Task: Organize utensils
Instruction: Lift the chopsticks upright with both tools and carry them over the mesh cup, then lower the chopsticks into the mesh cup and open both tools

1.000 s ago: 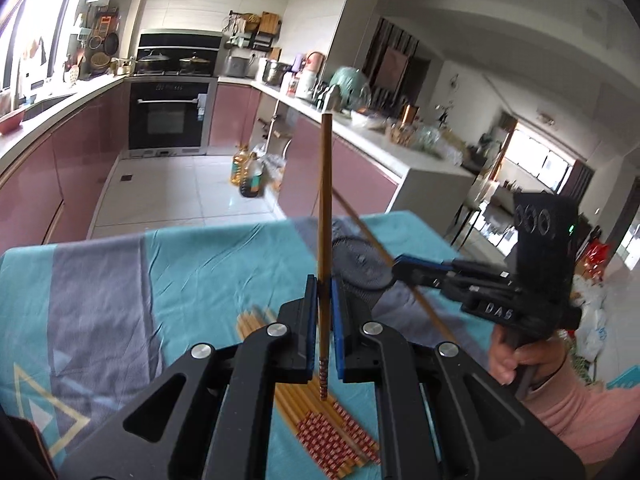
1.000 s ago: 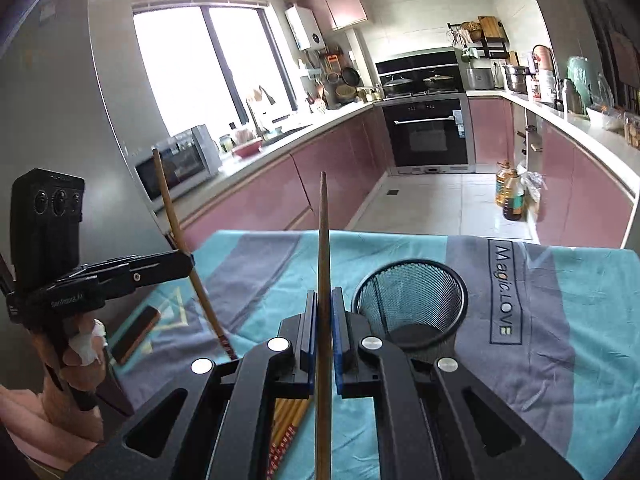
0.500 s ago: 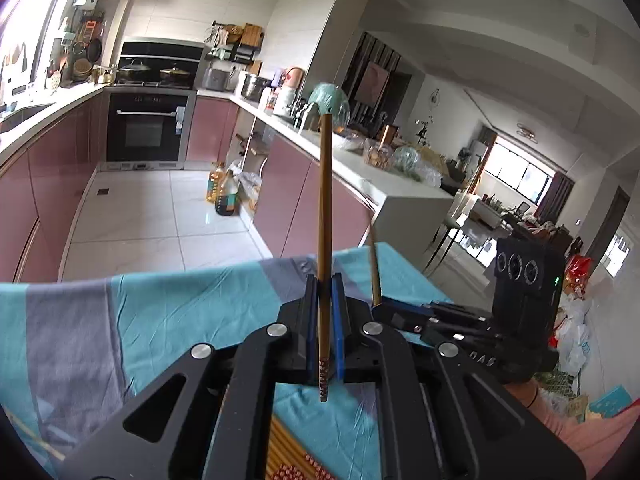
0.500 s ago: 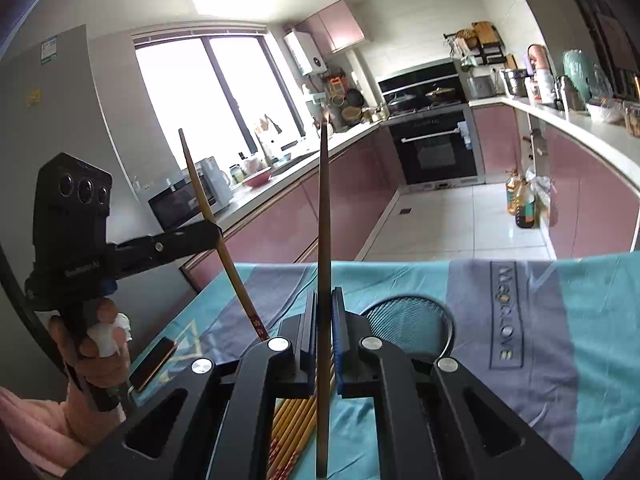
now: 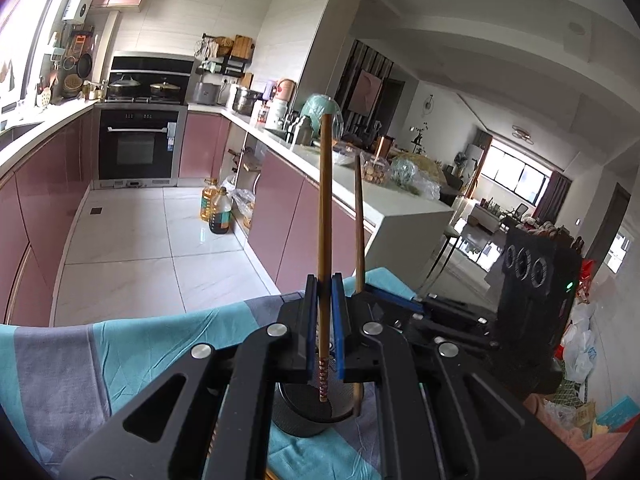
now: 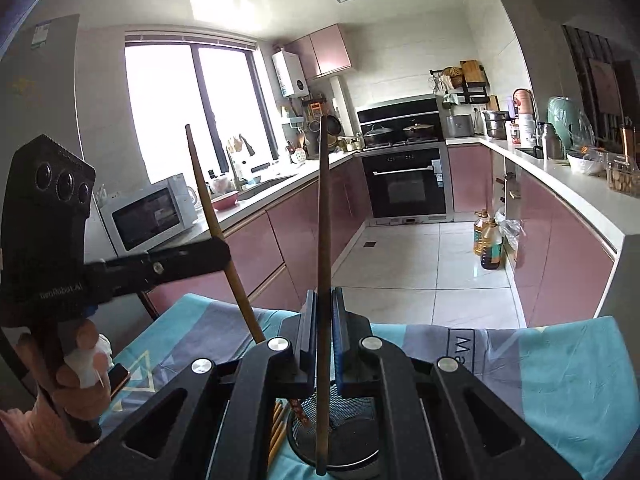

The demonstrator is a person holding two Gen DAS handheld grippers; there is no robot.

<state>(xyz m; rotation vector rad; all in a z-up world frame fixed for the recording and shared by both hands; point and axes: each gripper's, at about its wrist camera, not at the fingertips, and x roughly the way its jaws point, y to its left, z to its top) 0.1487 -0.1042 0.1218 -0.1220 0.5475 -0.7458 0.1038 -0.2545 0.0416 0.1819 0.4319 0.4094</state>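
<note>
My left gripper (image 5: 323,322) is shut on a brown chopstick (image 5: 324,216), held upright with its red patterned lower end over the black mesh holder (image 5: 308,410). My right gripper (image 6: 324,330) is shut on a second chopstick (image 6: 323,240), also upright, its lower end inside the mesh holder (image 6: 344,436). In the left wrist view the right gripper (image 5: 400,306) and its chopstick (image 5: 359,236) stand just right of mine. In the right wrist view the left gripper (image 6: 216,256) holds its chopstick (image 6: 212,224) tilted, its lower end at the holder.
Several loose chopsticks (image 6: 278,428) lie on the teal and grey tablecloth (image 6: 560,380) left of the holder. A phone (image 6: 118,376) lies near the table's left edge. Kitchen counters and the tiled floor lie beyond the table's far edge.
Both grippers have moved in over the mesh holder and tipped their chopsticks upright. The lower ends have come down to the holder, which now sits right under both grippers.
</note>
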